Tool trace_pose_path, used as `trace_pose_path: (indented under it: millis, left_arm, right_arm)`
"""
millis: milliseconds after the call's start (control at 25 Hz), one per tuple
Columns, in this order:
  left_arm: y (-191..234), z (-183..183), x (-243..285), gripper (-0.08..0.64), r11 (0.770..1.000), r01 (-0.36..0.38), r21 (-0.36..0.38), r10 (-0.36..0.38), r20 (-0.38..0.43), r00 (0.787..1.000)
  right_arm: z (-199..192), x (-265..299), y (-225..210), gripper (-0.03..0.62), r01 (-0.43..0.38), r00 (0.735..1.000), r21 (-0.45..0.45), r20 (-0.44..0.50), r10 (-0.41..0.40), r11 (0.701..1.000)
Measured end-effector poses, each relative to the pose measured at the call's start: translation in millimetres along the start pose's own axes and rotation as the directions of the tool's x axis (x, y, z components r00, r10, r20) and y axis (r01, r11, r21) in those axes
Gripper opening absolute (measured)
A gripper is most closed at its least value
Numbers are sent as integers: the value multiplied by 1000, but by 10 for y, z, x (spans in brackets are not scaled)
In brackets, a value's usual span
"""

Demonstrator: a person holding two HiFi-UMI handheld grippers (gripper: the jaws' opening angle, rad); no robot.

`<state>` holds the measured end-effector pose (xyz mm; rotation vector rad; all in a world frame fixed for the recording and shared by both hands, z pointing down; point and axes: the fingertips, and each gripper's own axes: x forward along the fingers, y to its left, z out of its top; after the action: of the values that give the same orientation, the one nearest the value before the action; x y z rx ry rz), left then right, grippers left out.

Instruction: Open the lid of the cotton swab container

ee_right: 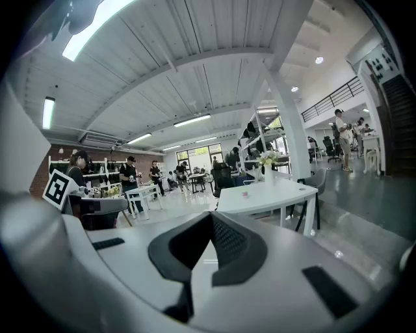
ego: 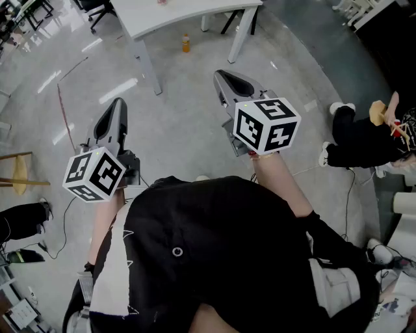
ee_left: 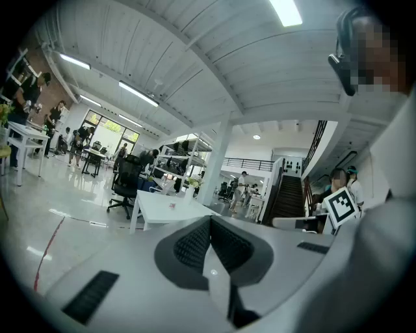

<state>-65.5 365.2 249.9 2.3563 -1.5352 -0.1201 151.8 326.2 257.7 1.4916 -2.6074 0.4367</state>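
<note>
The person's black top (ego: 221,253) fills the near foreground. No swab container can be made out for sure. A small pinkish thing (ee_right: 245,192) on the white table (ego: 188,16) ahead may be it, but it is too small to tell. The left gripper (ego: 117,107) and right gripper (ego: 227,78) hang over bare floor (ego: 182,130), well short of the table, each with jaws pressed together on nothing. By my reading the task is not begun: approach, grip and opening all remain.
</note>
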Motion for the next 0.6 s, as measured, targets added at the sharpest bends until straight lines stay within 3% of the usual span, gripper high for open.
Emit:
trace_pose_path:
  millis: [600]
  left_arm:
    - [-99,-35,297,11,1000,-13,5,13,2,1000]
  right_arm:
    - [48,119,-294,5,-41,999,56,12,41,998]
